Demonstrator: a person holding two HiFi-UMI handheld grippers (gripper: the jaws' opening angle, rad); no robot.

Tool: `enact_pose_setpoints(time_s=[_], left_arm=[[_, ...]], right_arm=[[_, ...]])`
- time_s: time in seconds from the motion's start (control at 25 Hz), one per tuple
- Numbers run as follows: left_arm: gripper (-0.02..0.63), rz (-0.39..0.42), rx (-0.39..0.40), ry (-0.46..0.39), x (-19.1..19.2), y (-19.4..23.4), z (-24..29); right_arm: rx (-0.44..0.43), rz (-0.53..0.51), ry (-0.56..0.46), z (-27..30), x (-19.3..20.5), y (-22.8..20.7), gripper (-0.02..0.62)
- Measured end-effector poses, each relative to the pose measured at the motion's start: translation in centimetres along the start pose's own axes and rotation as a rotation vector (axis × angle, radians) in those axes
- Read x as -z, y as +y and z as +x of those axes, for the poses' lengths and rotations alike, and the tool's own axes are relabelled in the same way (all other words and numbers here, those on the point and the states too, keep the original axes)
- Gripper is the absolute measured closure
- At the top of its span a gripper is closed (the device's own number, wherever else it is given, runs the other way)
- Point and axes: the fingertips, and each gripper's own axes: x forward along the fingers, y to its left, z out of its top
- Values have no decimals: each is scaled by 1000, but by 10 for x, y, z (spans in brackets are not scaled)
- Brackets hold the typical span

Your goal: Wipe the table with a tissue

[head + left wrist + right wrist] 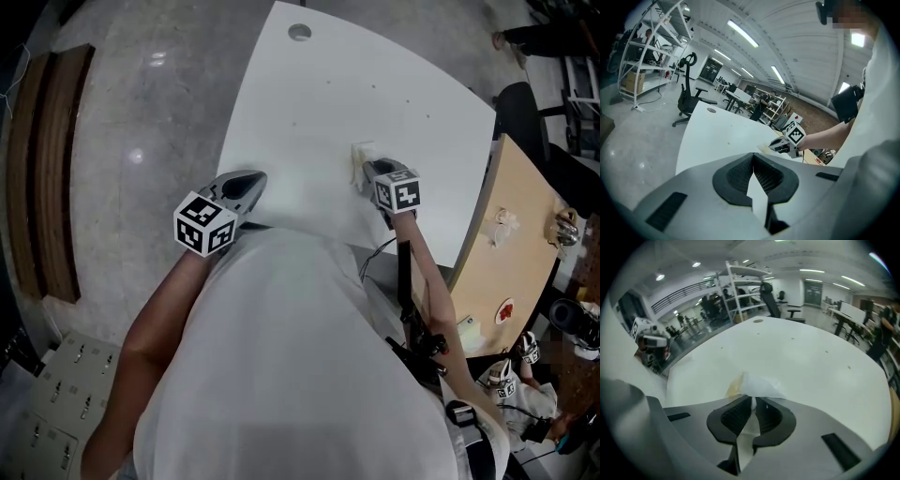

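Note:
The white table (375,94) fills the middle of the head view. A crumpled white tissue (360,157) with a yellowish patch lies on it. My right gripper (368,170) points steeply down at it and is shut on the tissue (759,386), which bunches out in front of the jaws and runs back between them. The left gripper view shows that gripper (774,146) and the tissue (763,148) on the tabletop (712,136). My left gripper (246,186) hovers over the table's near left edge, shut, with nothing seen between its tips (753,155).
A round cable hole (299,32) sits near the table's far corner. A wooden desk (520,244) with small items stands to the right, with a black chair (516,112) beyond it. An office chair (689,96) and metal shelving (647,51) stand on the floor past the table.

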Motion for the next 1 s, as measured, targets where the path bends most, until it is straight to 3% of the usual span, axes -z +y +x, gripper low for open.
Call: enact_pose_setpoints(time_s=[0.2,0.44,1.0], left_arm=[[598,-10,-13,-13,2,0,-3],[598,-38,-51,-31,7,13,-19],[598,-81,-108,-56,15,24,-39]], right_arm=[[-184,-296,45,20,-8,95,561],[-270,-402,61,40,-30,149,561],[-155,-255,-19,72,-102,115,561]])
